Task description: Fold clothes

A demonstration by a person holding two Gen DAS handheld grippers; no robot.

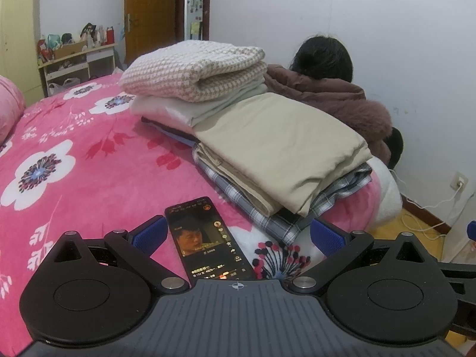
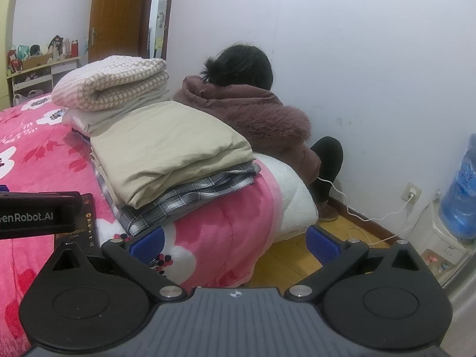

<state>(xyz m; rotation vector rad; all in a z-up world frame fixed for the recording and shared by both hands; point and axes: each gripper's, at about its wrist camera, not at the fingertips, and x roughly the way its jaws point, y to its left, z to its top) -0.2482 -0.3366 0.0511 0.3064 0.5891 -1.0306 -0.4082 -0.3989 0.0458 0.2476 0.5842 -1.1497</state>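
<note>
Folded clothes are stacked on the pink floral bed (image 1: 59,148): a beige folded garment (image 1: 276,145) lies on a plaid grey one (image 1: 267,208), and behind them a pink houndstooth piece (image 1: 193,71) tops a pale folded one (image 1: 178,110). The right wrist view shows the same beige garment (image 2: 166,148) and houndstooth piece (image 2: 110,83). My left gripper (image 1: 238,235) is open, low over the bed just short of the stack, nothing between its blue pads. My right gripper (image 2: 235,242) is open too, over the bed's corner, empty.
A phone (image 1: 205,238) with a lit screen lies on the bed between the left gripper's fingers. A person in a brown hooded coat (image 2: 253,110) crouches beyond the stack by the wall. A white cable (image 2: 372,217) runs to a socket; a water dispenser (image 2: 458,193) stands at right.
</note>
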